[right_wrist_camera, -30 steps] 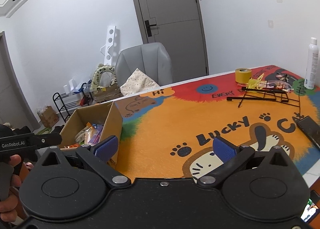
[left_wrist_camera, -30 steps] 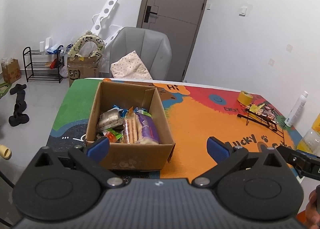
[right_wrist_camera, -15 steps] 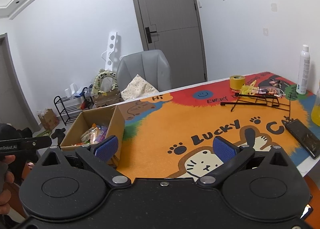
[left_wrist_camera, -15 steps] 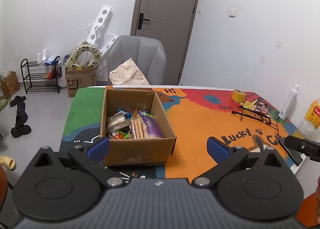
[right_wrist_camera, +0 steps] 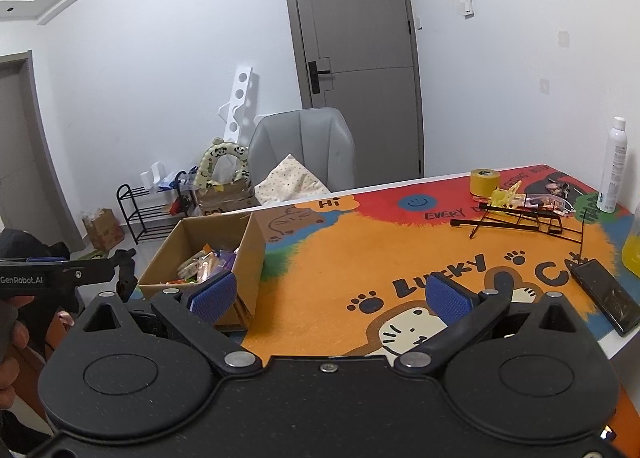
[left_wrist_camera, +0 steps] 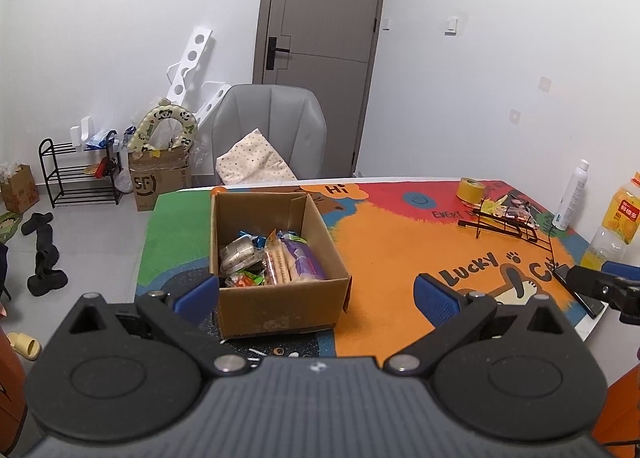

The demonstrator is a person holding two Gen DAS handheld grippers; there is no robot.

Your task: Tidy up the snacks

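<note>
Two hand-held tools raised above the near edge of a tabletop (left_wrist_camera: 400, 258) covered by a bright cartoon mat in orange, red, green and blue, with a cat drawing and the word "LUCKY".

Left tool (left_wrist_camera: 316, 296): blue-padded fingers spread wide, nothing between them, hovering just short of an open cardboard box (left_wrist_camera: 276, 306) on the left part of the tabletop. Inside the box, a jumble of snacks (left_wrist_camera: 268, 258): a purple packet, a pack of pale biscuits, a silvery wrapped item, small orange and green wrappers.

Right tool (right_wrist_camera: 328, 296): fingers likewise spread wide and empty, poised over the orange middle of the mat, well to the right of the box.

On the far right of the tabletop: a black wire rack (right_wrist_camera: 520, 218) lying tilted with a few small packets (right_wrist_camera: 540, 200) just behind it, a roll of yellow tape (right_wrist_camera: 485, 182), an upright white spray bottle (right_wrist_camera: 614, 166), a bottle of orange drink (left_wrist_camera: 616, 226), and a dark phone (right_wrist_camera: 606, 296) lying flat near the edge.

Beyond the tabletop: a grey chair (left_wrist_camera: 270, 130) holding a spotted cushion, a grey door (left_wrist_camera: 320, 46), a black shoe rack (left_wrist_camera: 76, 172) against a white wall.
</note>
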